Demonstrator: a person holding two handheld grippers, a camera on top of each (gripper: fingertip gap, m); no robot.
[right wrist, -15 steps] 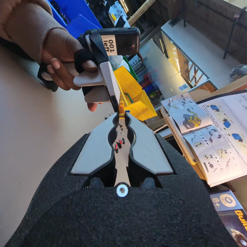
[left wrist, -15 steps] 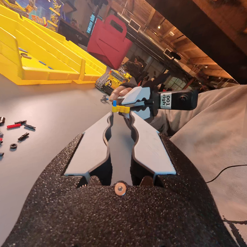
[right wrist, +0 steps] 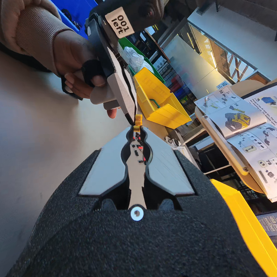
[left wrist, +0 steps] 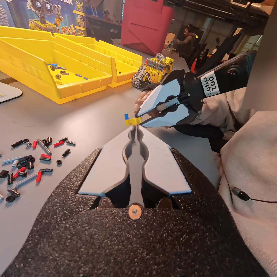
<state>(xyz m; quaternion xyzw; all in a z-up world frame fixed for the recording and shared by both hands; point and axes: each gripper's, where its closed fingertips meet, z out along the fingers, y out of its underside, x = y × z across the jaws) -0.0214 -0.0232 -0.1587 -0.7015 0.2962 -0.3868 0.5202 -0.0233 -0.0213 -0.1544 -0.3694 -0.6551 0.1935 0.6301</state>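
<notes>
Left gripper (left wrist: 135, 127): tips pressed together at the near edge of the yellow piece (left wrist: 133, 121); half a second ago they stood apart. Cannot tell if they nip it.
Right gripper (right wrist: 136, 128): pinching the same piece, held above the bench (left wrist: 90, 119).
Count: one piece, one blue pin (left wrist: 126, 116) in it.
Left, near: loose parts (left wrist: 45, 155), too many to count surely.
Far: two yellow bins (left wrist: 84, 88), one tracked model (left wrist: 152, 72).

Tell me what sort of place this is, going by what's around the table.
Likely a shared workshop or maker space set up for building-brick kits: yellow parts bins, loose pins and axles on a grey table, a half-built yellow tracked vehicle, and an open instruction booklet.
</notes>
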